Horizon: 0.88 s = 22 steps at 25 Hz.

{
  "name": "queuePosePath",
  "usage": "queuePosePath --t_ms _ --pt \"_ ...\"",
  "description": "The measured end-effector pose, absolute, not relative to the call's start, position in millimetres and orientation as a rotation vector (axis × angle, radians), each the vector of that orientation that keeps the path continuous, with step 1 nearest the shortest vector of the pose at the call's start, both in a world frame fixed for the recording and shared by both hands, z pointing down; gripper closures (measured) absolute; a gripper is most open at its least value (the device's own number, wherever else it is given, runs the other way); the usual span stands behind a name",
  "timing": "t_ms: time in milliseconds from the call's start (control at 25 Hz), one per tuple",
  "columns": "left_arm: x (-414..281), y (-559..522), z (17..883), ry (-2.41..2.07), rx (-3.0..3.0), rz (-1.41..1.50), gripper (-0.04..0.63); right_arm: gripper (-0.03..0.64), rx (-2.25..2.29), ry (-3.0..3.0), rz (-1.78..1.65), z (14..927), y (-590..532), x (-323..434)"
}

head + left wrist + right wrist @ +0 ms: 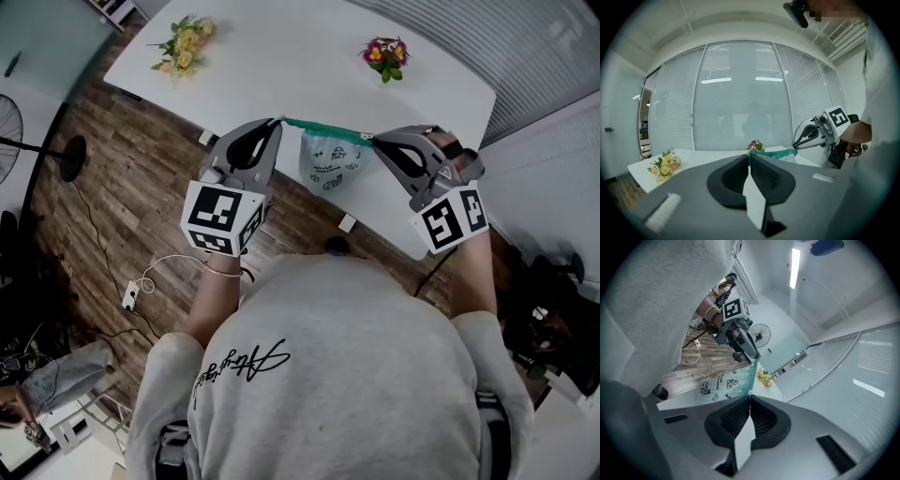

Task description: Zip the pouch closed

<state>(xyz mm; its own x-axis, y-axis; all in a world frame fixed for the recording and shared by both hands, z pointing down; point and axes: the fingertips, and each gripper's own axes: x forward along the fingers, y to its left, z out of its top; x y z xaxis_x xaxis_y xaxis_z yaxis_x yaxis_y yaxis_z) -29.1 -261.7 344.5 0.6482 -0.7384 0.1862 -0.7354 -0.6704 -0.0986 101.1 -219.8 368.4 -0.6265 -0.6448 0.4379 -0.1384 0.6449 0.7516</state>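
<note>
A white pouch (330,161) with black cartoon prints and a green zipper band (328,129) hangs in the air above the white table's (281,66) near edge, stretched between both grippers. My left gripper (279,121) is shut on the band's left end. My right gripper (374,141) is shut on the right end. In the left gripper view the jaws (750,156) meet on the green band (780,153), with the right gripper (811,133) across from them. In the right gripper view the closed jaws (750,393) pinch the band above the pouch (719,384). Whether a zipper pull is gripped is hidden.
A yellow flower bunch (183,43) lies at the table's far left and a purple-red posy (386,54) at its far right. Below is wood floor with a standing fan (11,122) and a power strip (131,296). Blinds cover the window (740,93).
</note>
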Motion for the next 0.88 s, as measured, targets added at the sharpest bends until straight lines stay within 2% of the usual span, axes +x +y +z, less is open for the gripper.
queuePosePath --t_ms 880 --pt "-40.3 -271.7 350.5 1.339 -2.825 -0.343 0.581 0.612 0.655 -2.121 -0.863 373.3 -226.9 122.4"
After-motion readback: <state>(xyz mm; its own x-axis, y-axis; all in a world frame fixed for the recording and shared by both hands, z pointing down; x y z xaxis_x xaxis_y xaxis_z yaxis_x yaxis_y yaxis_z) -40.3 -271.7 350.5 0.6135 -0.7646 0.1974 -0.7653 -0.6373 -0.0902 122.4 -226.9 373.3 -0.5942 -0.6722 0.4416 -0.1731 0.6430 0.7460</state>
